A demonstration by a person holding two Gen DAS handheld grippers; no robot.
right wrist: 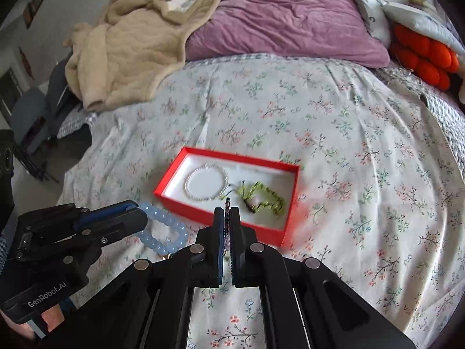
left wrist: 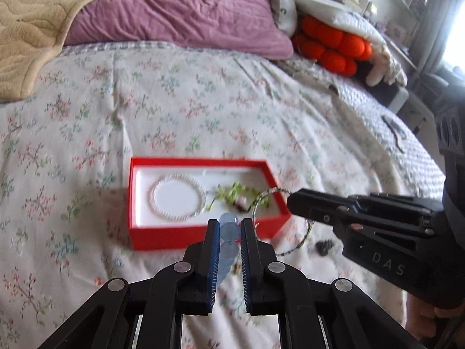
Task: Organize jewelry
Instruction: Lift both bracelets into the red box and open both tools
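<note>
A red box with a white lining lies on the floral bedspread. In it lie a pearl bracelet and a green beaded piece. My left gripper is shut on a pale blue bead bracelet, which hangs above the bed in front of the box. My right gripper is shut on a thin multicoloured bead bracelet, held at the box's near right corner.
A purple pillow and a beige blanket lie at the head of the bed. An orange knotted cushion sits at the far right. A small dark object lies on the bedspread beside the box.
</note>
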